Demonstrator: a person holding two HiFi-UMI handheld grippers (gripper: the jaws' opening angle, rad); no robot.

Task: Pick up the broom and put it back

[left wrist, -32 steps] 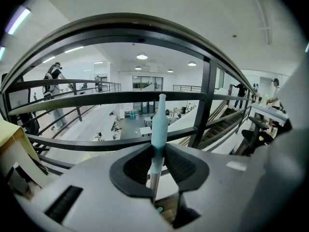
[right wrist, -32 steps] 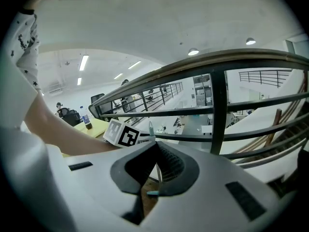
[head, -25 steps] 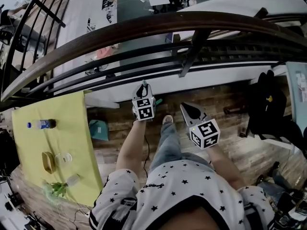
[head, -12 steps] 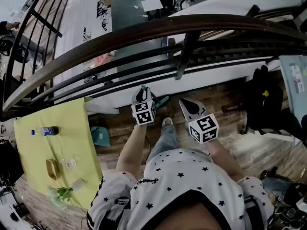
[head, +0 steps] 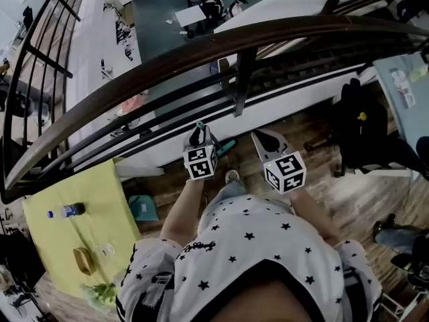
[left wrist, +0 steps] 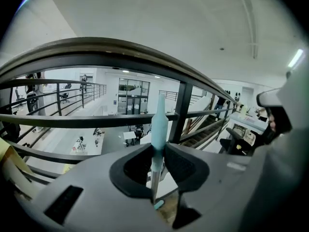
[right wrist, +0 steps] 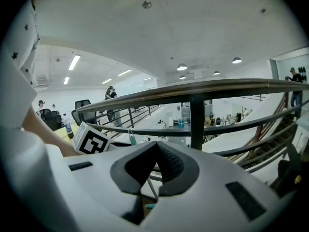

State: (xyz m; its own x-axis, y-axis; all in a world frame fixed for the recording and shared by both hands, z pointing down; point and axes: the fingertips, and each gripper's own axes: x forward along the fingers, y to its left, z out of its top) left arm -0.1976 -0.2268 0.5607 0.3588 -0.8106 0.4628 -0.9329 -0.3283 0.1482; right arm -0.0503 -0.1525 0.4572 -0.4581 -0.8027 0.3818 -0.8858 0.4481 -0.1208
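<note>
Head view: a person in a star-print shirt stands at a dark curved railing (head: 201,52) on a wooden floor (head: 348,193), both grippers raised in front of the body. The left gripper (head: 199,127) is clamped on the broom (head: 226,145). Only a short teal part of the broom shows here, just to the right of that gripper and low against the base of the railing. The right gripper (head: 259,138) is near it on the right, apart from the broom. A yellow table (head: 47,240) with a water bottle (head: 67,210) stands at the left, and a black office chair (head: 362,123) at the right.

Left gripper view: the broom stands upright between the jaws, which press on it from both sides. Its upper part is a pale teal sleeve tapering to a narrow top that rises across the railing bars. Below the pads it is a thin grey metal shaft, with a small teal piece at the bottom over the floor.

Right gripper view: the jaws meet at their tips with nothing between them. Behind them a thin slanted piece of the shaft shows. The left gripper's marker cube (right wrist: 91,139) sits at the left, the teal broom top just beside it.
</note>
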